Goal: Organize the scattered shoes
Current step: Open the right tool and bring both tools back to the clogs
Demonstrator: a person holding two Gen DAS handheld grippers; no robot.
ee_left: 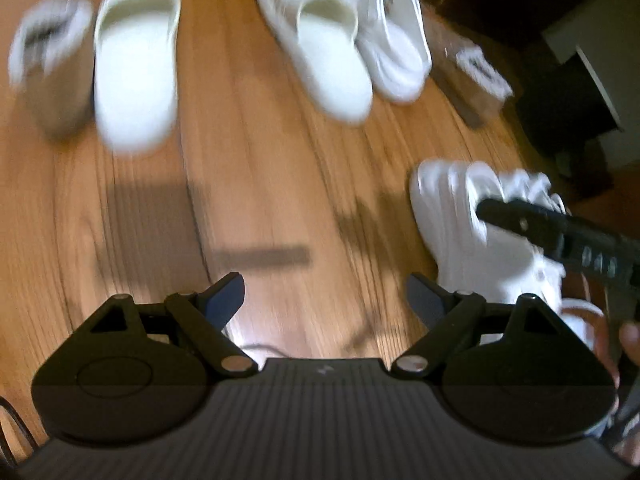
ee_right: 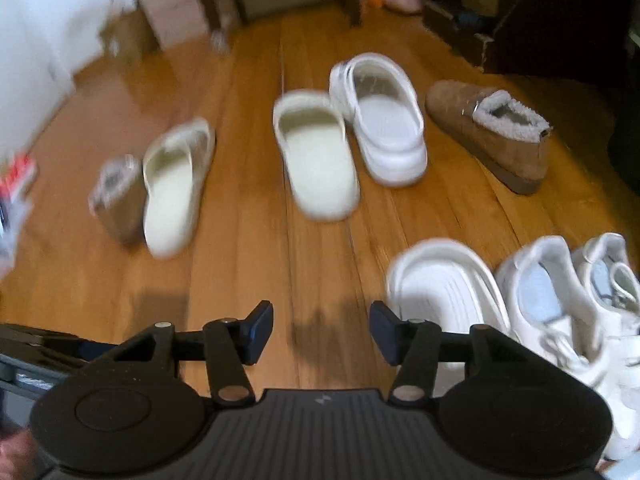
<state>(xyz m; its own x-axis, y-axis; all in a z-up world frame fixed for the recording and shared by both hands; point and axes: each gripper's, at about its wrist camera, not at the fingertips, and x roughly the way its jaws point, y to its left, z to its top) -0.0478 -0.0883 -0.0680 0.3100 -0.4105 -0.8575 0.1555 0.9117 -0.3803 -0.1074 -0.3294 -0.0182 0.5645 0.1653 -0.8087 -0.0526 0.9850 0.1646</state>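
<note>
Shoes lie scattered on a wooden floor [ee_right: 248, 272]. At the far left, a cream clog [ee_right: 176, 184] lies against a brown fleece slipper [ee_right: 118, 200]. In the middle, a second cream clog [ee_right: 316, 156] touches a white clog [ee_right: 380, 120], and the other brown slipper [ee_right: 492, 132] lies to their right. Another white clog [ee_right: 444, 292] and two white sneakers [ee_right: 560, 312] sit at the lower right. My right gripper [ee_right: 322, 332] is open over bare floor, left of that clog. My left gripper [ee_left: 325, 300] is open and empty. A black finger [ee_left: 520, 220] of the right gripper reaches over the near white clog [ee_left: 452, 208].
A cardboard box [ee_left: 464, 76] with a white label lies past the far clogs. Dark furniture [ee_right: 540, 20] lines the far right and a white cabinet [ee_right: 40, 40] the left. A person's hand [ee_left: 630, 340] shows at the right edge.
</note>
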